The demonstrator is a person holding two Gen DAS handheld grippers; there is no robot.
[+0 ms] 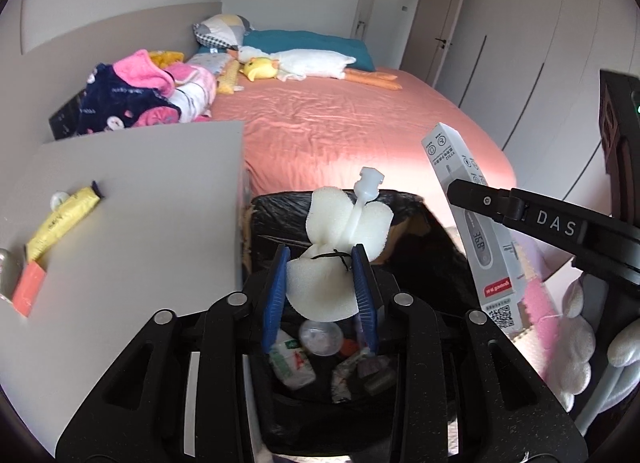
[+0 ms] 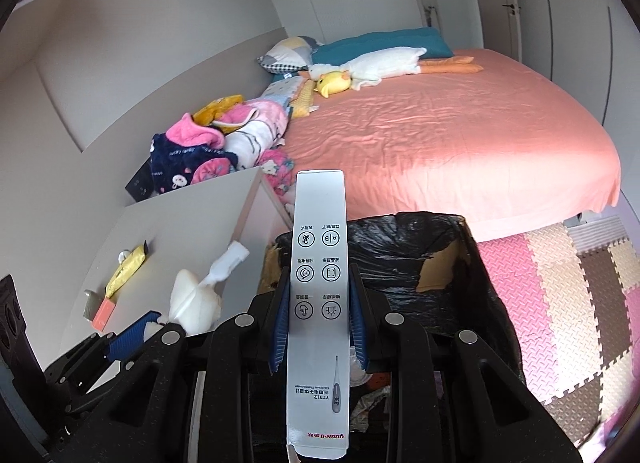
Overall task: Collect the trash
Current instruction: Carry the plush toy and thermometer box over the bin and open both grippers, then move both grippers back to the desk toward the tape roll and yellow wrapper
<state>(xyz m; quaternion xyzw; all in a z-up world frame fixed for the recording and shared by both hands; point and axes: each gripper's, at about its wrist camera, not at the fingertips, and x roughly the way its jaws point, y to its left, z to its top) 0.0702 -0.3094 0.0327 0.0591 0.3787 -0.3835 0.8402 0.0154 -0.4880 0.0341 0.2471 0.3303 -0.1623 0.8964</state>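
1. the left tool is seen over the bin, its blue pads set either side of a white foam sponge piece with a plastic stem; the jaws stand only partly apart, and whether the pads press the foam or have just let go cannot be told.
2. the sponge piece is judged very light, soft and squashy; it can be pinched anywhere on the foam body, and a drop is expected to do no harm. the thin stem is better left alone, as it is judged likely to twist in a grip.
3. the right tool is closed on a long white thermometer box, which is gripped across its narrow width near the middle and held above the bin opening.
4. the box is judged to be light, thin card, stiff along its length but easily crushed; its glossy faces may slip, so a mid-length grip is favoured.
5. the bin is lined with a black bag over torn brown card; inside it, wrappers, a clear round lid or cup and small scraps are seen.
6. on the tabletop to the left, a yellow tube and a small orange block are left lying, well apart from the bin.
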